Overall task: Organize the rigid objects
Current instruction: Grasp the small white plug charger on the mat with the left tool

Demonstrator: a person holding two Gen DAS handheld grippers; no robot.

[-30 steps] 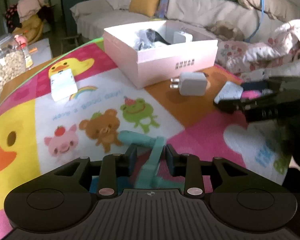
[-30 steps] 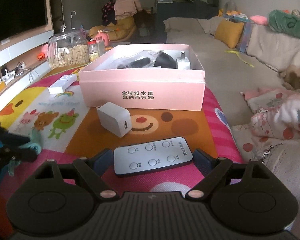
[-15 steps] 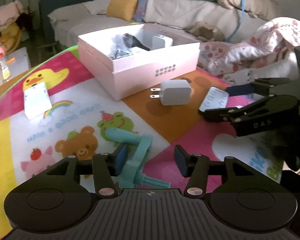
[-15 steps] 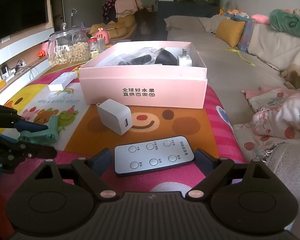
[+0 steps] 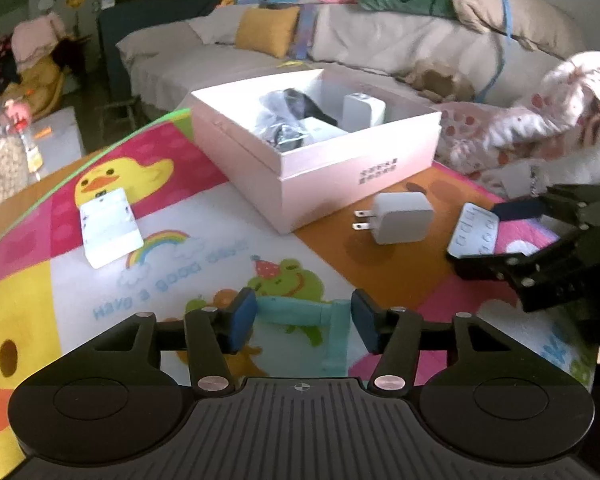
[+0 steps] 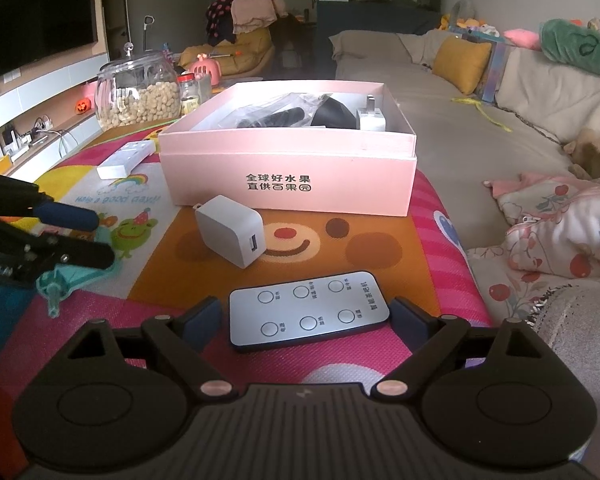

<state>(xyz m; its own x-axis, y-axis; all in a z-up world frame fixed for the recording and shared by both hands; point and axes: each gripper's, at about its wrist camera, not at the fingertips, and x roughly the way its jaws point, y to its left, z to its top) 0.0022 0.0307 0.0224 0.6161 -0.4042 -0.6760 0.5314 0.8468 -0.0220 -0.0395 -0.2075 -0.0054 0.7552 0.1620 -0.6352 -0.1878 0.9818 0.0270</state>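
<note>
On the mat (image 6: 380,240) the box (image 6: 288,168) stands behind the charger (image 6: 230,230); the remote (image 6: 308,308) lies before the charger. A power strip (image 6: 126,154) lies left of the box, a jar (image 6: 138,90) behind it.

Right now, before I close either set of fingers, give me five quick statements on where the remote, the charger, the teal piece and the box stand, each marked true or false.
1. The grey remote lies between the open right gripper fingers. True.
2. The left gripper is shut on the teal plastic piece. False: its fingers are open, with the piece on the mat between them.
3. The white charger on the mat lies in front of the pink box, outside it. True.
4. The pink box is empty. False: it holds dark items and a white plug adapter.
5. The white power strip lies inside the pink box. False: it lies on the mat beside it.
</note>
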